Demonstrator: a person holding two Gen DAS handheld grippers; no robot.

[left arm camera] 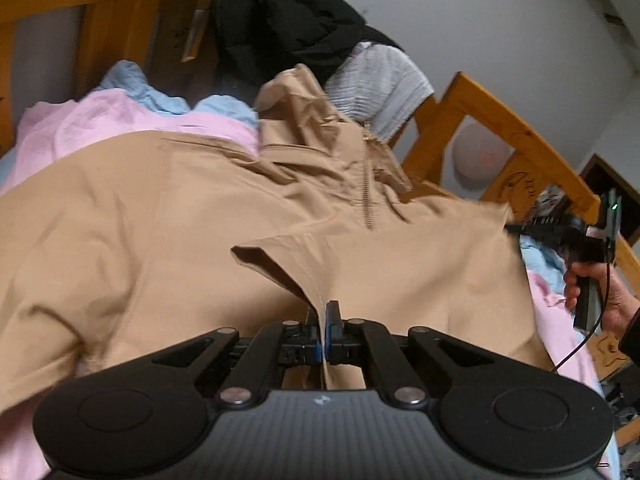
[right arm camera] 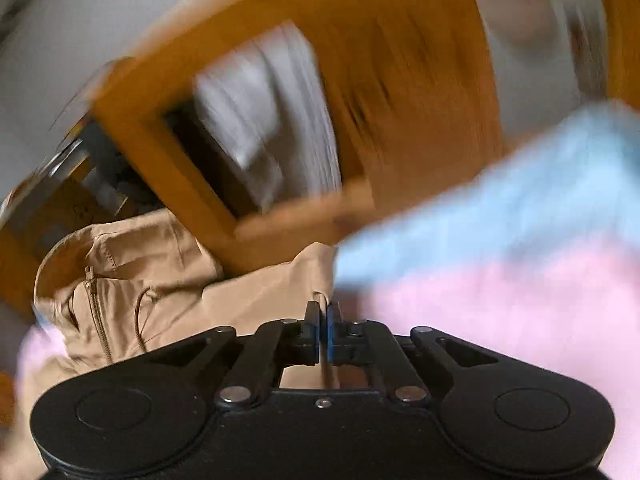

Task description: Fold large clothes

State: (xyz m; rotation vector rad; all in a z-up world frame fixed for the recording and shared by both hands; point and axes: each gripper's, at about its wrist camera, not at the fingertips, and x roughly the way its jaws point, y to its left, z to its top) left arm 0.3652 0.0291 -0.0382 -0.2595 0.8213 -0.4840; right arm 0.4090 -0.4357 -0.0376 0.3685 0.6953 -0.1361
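The left claw points downward over the bed. It is clenched, and a thin edge of the beige jacket is pinched between its blue pads, so it is grasping the jacket at a raised fold. From this pinch the fold runs up and to the left as a small tent of cloth.

The right claw also points downward. In the right wrist view its pads are pressed together, and a narrow strip of the beige cloth seems caught between them; the picture is blurred, so I am not fully sure of the contact. In the left wrist view the right hand holds its device at the right edge of the jacket, close to the wooden bed frame.

The jacket lies spread over the pink sheet, filling most of the bed. Its zipper and hood are on the far side from the left claw. Left of the jacket, the pink sheet and a light blue cloth are uncovered. Beyond the hood lie a white ribbed cloth and a black garment, both against the frame. The frame closes the far and right sides, and behind it is a pale wall.
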